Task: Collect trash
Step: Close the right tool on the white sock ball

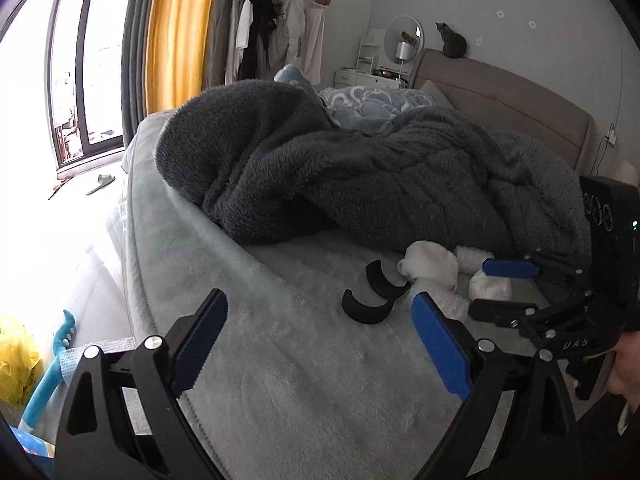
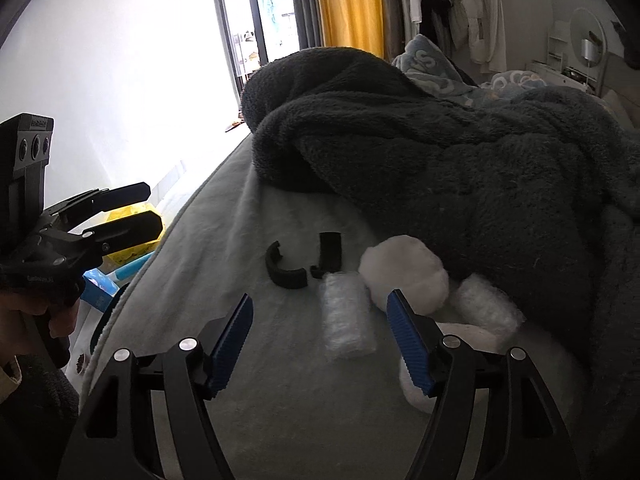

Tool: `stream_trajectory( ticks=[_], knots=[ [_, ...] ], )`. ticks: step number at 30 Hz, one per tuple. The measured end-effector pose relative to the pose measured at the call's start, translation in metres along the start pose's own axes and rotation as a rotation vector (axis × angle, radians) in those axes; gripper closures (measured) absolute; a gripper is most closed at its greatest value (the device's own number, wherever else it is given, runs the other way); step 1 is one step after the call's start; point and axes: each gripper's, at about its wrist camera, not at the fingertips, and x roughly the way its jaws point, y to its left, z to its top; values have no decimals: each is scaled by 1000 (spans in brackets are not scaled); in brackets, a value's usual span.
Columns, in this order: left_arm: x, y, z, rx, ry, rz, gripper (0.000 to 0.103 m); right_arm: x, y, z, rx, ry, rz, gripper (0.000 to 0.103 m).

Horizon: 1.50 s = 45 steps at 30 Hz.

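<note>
Bed cover (image 2: 248, 360): pale grey plush cloth, short soft nap, matt.

Blanket (image 2: 460, 168), heaped behind the cover: dark charcoal fleece, thick and shaggy, matt.

Two curved black pieces (image 2: 286, 270) on the cover just before the blanket: hard plastic by the look, dull finish, one with a ridged face.

Clear wrap (image 2: 346, 320) beside them: thin plastic film, crinkled, faintly shiny.

White wads (image 2: 404, 272) at the blanket's edge: soft, fluffy, matt; paper or cloth, cannot tell.

Left tongs (image 1: 320, 346) and right tongs (image 2: 320, 344): black matt plastic arms, bright metal rivets, blue ribbed pads.

Curtain (image 1: 180, 32) beyond the blanket: orange cloth, slight sheen.
</note>
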Motion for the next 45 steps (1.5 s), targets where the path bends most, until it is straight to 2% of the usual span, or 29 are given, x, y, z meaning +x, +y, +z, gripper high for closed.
stream_trajectory(
  ticks=[3, 14, 26, 28, 35, 38, 40, 45],
  knots=[
    [13, 1, -1, -22, 25, -22, 8, 1, -13, -5, 18, -4, -23, 33],
    [45, -20, 3, 32, 56, -52, 8, 4, -49, -21, 72, -1, -76, 32],
    [69, -36, -5, 60, 119, -68, 8, 10, -69, -34, 76, 18, -111, 31],
    [72, -38, -6, 64, 126, -68, 9, 12, -72, -35, 80, 29, -125, 38],
    [82, -41, -7, 56, 142, -62, 14, 15, -86, -41, 99, 64, -172, 46],
    [85, -43, -7, 53, 147, -62, 17, 16, -92, -45, 106, 84, -205, 55],
    [86, -45, -7, 56, 150, -65, 18, 16, -96, -47, 113, 96, -228, 66],
    [89, -49, -7, 65, 156, -63, 19, 9, -103, -47, 144, 82, -218, 69]
  ],
)
